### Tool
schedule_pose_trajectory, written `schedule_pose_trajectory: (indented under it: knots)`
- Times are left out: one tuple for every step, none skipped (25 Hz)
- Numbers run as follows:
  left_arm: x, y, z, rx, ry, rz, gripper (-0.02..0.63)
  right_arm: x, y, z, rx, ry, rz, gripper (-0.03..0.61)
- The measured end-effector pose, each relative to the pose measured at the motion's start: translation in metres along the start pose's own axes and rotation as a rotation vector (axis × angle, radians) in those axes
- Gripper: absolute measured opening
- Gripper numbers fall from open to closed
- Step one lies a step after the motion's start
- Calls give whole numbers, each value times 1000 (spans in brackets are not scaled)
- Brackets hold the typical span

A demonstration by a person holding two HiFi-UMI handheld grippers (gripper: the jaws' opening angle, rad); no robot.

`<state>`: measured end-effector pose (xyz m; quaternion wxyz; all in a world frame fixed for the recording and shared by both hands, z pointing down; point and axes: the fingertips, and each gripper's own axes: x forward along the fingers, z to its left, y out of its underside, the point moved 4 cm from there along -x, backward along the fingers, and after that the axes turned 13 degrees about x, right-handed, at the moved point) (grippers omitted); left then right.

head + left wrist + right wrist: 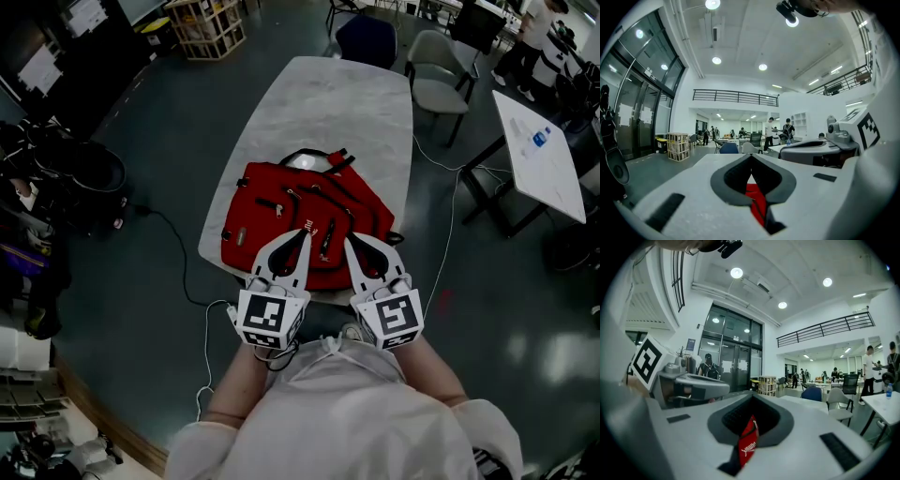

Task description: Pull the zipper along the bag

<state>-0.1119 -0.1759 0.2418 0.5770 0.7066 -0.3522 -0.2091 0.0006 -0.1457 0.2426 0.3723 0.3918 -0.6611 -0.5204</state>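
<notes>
A red backpack with black zips and straps lies flat on a pale oblong table. Both grippers rest at its near edge, side by side and tilted towards each other. In the right gripper view, my right gripper is shut on a red pull tab with a white logo. My left gripper is shut too, with a strip of the bag's red fabric pinched in the slit between its jaws. The grippers hide the zip itself under their tips.
Grey chairs stand at the table's far end, and a white desk is to the right. A wooden crate rack sits at the far left. Cables trail on the dark floor. Several people stand far off in the hall.
</notes>
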Motion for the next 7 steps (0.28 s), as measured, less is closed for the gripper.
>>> schedule_pose_trajectory:
  knots:
    - [0,0,-1,0,3,1,18,0,-1,1,4,-7,-4,26]
    - [0,-1,-1,0,5,1,18,0,-2,1,6,-13,-8,25]
    - [1,-2,-1,0,6,0,18,0,-2,1,6,-16,-11,25]
    - [2,-2,0,0,5,-2,18,1,-3,1,4,-18,-12,26]
    - [4,-3,0,0,4,-4,18,2,-3,0,1,-18,-12,25]
    - [5,-3,1,-1,3,-5,18,4,-3,-1,-3,-19,-11,25]
    - [6,-3,1,-2,2,-6,18,5,-3,-2,-6,-20,-11,25]
